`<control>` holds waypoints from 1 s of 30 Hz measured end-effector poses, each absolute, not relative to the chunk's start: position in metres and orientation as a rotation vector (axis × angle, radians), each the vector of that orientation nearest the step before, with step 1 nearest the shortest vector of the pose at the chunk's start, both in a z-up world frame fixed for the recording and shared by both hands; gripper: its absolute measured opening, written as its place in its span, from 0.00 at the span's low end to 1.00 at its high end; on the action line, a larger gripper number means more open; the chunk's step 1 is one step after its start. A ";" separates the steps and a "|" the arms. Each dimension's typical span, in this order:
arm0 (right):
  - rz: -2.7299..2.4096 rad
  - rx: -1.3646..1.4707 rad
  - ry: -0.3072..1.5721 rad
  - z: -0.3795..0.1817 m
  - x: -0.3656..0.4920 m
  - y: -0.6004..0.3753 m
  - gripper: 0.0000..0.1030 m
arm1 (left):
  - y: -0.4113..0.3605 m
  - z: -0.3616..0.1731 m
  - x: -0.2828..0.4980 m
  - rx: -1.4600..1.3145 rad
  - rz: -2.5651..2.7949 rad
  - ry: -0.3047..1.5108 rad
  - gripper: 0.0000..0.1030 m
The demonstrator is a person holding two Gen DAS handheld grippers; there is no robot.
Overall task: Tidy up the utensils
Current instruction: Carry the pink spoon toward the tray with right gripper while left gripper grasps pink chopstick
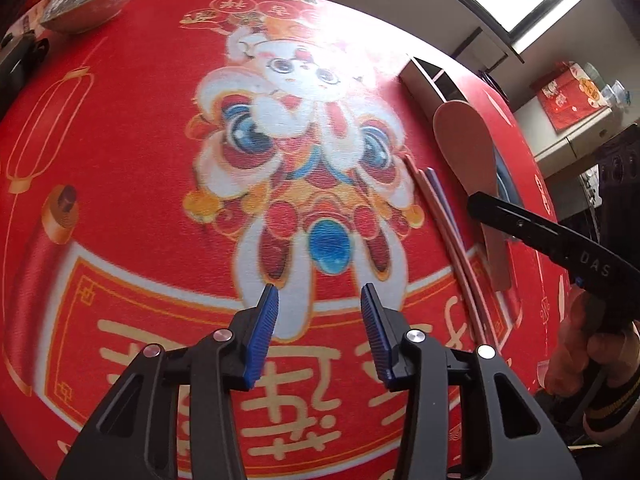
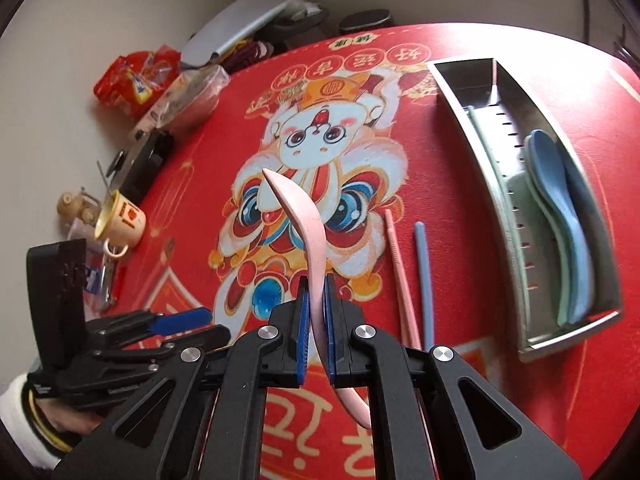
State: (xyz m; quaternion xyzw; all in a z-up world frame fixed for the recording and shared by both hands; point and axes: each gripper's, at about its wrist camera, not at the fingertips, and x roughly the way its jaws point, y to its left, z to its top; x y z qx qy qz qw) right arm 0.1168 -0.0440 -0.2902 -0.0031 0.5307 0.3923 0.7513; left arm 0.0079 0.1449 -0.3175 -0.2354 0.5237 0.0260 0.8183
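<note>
Right claw (image 2: 316, 312) clamped on pink spoon (image 2: 304, 224), lifted off desk for the tray (image 2: 532, 344).
Left claw (image 1: 320, 336) released, empty. Spoon frame centre; tray right holds blue spoon (image 2: 556, 200), so likely sorting there.

A: The left wrist view looks steeply down, from near, over its own gripper (image 1: 320, 300) at the red mat (image 1: 132, 184).

B: The right wrist view looks down too, over the right gripper (image 2: 316, 284). Both views share the mat and the chopsticks (image 2: 420, 276).
</note>
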 end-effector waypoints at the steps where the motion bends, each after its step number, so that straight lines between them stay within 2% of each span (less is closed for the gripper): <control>1: 0.846 0.003 1.151 -0.286 0.117 -0.054 0.06 | 0.134 -0.316 0.012 -0.490 0.034 1.116 0.40; 12: 0.794 0.047 1.082 -0.263 0.140 -0.144 0.06 | 0.037 -0.326 0.050 -0.406 -0.043 1.174 0.40; 30: 0.895 0.077 1.049 -0.257 0.170 -0.183 0.06 | 0.009 -0.340 0.084 -0.338 0.140 1.227 0.40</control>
